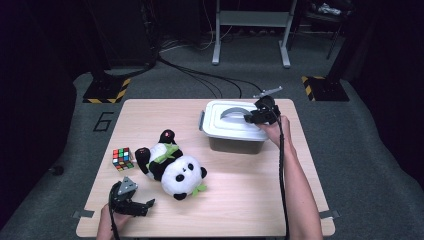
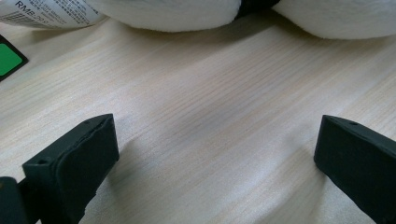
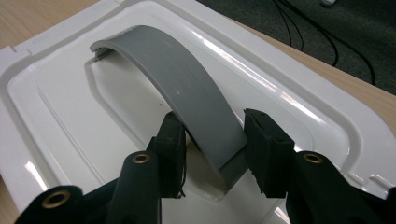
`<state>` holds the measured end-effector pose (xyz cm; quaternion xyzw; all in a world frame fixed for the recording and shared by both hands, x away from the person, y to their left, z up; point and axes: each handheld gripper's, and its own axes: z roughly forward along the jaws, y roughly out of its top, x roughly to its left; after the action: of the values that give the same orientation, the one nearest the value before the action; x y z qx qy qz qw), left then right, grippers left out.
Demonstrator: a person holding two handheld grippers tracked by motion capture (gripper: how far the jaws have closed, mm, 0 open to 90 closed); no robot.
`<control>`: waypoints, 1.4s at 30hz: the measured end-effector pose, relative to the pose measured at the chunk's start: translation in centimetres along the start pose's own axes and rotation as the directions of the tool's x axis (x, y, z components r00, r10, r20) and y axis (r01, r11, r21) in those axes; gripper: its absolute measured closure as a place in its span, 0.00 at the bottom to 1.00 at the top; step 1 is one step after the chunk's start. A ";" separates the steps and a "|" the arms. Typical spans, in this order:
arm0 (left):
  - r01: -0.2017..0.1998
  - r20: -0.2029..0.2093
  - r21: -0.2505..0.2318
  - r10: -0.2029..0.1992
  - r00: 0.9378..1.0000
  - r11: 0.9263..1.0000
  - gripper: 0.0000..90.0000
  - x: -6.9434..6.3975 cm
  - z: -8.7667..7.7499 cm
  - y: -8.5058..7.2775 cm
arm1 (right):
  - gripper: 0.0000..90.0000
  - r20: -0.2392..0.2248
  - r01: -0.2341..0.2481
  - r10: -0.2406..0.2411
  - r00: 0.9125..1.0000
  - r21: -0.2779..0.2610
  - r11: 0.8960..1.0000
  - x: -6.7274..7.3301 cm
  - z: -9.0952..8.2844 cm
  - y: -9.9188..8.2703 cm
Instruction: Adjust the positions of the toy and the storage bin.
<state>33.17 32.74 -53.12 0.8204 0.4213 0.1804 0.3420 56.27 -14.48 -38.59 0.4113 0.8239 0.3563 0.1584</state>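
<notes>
A white-lidded storage box [image 1: 225,131] stands at the table's far right, with an arched grey handle [image 1: 232,111] on its lid [image 3: 60,102]. My right gripper [image 1: 250,118] reaches in from the right, and its pads sit against both sides of the grey handle [image 3: 187,88] near its nearer end. My right gripper [image 3: 212,135] is shut on it. A plush panda [image 1: 172,167] lies on its back mid-table. My left gripper [image 1: 146,206] rests low at the near left edge, jaws open wide over bare wood [image 2: 217,140], with the panda's white fur [image 2: 177,11] just ahead.
A Rubik's cube [image 1: 122,158] sits left of the panda; one green tile [image 2: 7,58] shows in the left gripper view, beside the panda's printed tag [image 2: 51,11]. The wooden table [image 1: 250,195] has open room at the near right. Cables and stands lie on the floor beyond.
</notes>
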 end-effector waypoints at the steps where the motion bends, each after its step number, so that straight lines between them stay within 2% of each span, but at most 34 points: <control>1: 0.000 0.000 0.000 0.000 1.000 1.000 0.00 0.0 0.0 0.0 | 0.66 0.004 0.011 -0.011 1.000 0.000 1.000 0.0 -0.1 -0.1; 7: 0.001 0.001 0.001 -0.001 1.000 1.000 0.00 0.0 0.0 0.0 | 0.67 0.008 -0.004 0.004 1.000 0.004 1.000 0.4 -0.5 -0.5; 8: 0.001 0.001 0.001 -0.001 1.000 1.000 0.00 0.0 0.0 0.0 | 0.67 0.012 -0.018 0.018 1.000 -0.001 1.000 0.5 -0.5 -0.5; 9: 0.001 0.001 0.001 -0.001 1.000 1.000 0.00 0.0 0.0 0.0 | 0.67 0.009 -0.011 0.011 1.000 0.005 1.000 0.5 -0.7 -0.6; 12: 0.001 0.001 0.000 -0.001 1.000 1.000 0.00 0.0 0.0 0.0 | 0.67 0.003 -0.032 0.032 0.999 0.000 0.999 0.7 -0.9 -0.9; 19: 0.001 0.001 0.000 -0.001 1.000 1.000 0.00 0.0 0.0 0.0 | 0.68 -0.008 -0.048 0.048 0.999 0.011 0.999 1.3 -1.7 -1.6; 24: 0.001 0.001 0.001 -0.001 1.000 1.000 0.00 0.0 0.0 0.0 | 0.68 -0.009 -0.078 0.078 0.997 0.020 0.997 1.9 -2.2 -2.0; 30: 0.002 -0.003 -0.004 -0.002 1.000 1.000 0.00 0.0 0.0 0.0 | 0.68 0.004 -0.091 0.090 0.996 0.025 0.996 3.3 -2.9 -2.5; 35: 0.003 -0.002 -0.003 -0.003 1.000 1.000 0.00 0.0 0.0 0.0 | 0.67 0.003 -0.082 0.081 0.997 0.011 0.997 3.8 -3.1 -2.7; 38: 0.003 -0.003 -0.003 -0.003 1.000 1.000 0.00 0.0 0.0 0.0 | 0.60 0.000 -0.065 0.065 0.998 0.019 0.998 3.7 -2.9 -2.5; 39: 0.002 -0.002 -0.003 -0.002 1.000 1.000 0.00 0.0 0.0 0.0 | 0.58 0.009 -0.052 0.052 0.999 0.020 0.998 3.7 -2.8 -2.4; 42: 0.001 0.001 0.001 -0.001 1.000 1.000 0.00 0.0 0.0 0.0 | 0.56 -0.010 -0.021 0.021 1.000 -0.003 1.000 3.6 -2.7 -1.8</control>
<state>33.17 32.74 -53.10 0.8206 0.4215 0.1794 0.3418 51.56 -13.66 -37.91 0.4177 0.8198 0.3614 0.1514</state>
